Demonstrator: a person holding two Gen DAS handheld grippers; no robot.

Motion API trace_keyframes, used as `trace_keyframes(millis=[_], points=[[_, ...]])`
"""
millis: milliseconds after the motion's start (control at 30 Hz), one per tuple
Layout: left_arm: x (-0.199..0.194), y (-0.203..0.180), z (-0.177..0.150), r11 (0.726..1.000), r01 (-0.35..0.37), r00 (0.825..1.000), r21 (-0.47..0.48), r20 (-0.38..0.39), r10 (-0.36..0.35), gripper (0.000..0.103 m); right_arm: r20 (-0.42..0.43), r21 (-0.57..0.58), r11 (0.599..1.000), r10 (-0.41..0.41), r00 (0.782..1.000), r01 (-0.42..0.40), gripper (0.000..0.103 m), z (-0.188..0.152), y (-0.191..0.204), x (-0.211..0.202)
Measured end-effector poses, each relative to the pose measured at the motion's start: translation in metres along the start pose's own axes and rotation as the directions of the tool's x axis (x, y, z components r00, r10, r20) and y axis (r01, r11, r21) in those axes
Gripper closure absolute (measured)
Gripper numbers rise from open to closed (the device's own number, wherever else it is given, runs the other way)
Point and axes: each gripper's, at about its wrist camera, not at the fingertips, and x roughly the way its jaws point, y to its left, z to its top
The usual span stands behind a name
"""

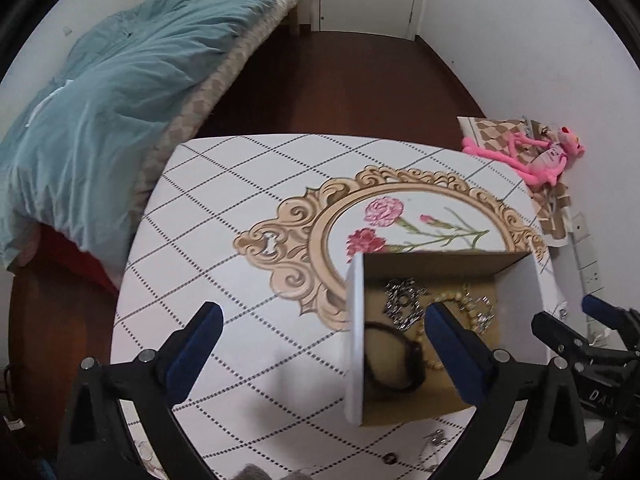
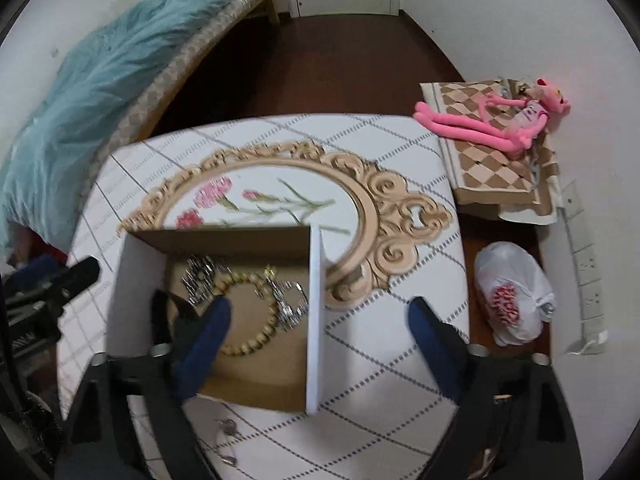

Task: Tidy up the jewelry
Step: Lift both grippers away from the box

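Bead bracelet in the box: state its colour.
Cream-tan bead bracelet, clearest in the right wrist view.

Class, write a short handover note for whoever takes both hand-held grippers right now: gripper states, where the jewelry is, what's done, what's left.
Left hand-held gripper: open, empty, its right finger over the box.
Right hand-held gripper: open, empty, straddling the box's right wall.
In the box: bead bracelet, silver pieces, dark hair tie.
Done: those pieces are boxed.
Left: small items lie on the table in front of the box; too blurred to name. Box them next, probably.
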Motion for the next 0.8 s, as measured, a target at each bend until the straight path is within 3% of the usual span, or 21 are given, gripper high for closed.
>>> trace_keyframes(millis=[133, 400, 800], points=[[-0.002, 0.0, -0.012, 1.0, -0.01, 1.0, 0.005, -0.002, 0.01, 0.0, 0.012, -0.019, 0.998, -0.052, 0.999, 0.052, 0.004, -0.015, 0.006, -0.002], [-0.021, -0.003, -0.031, 1.0, -0.015, 1.0, -0.008, 0.016, 0.016, 0.0, 0.039, -0.009, 0.997, -0.075, 0.996, 0.076, 0.004, -0.034, 0.008, -0.021], [-0.086, -0.013, -0.056, 0.999, -0.035, 0.992, -0.013, 0.123, 0.036, 0.0, 0.176, 0.027, 0.995, -0.1, 0.979, 0.097, 0.004, -0.061, 0.006, -0.092]])
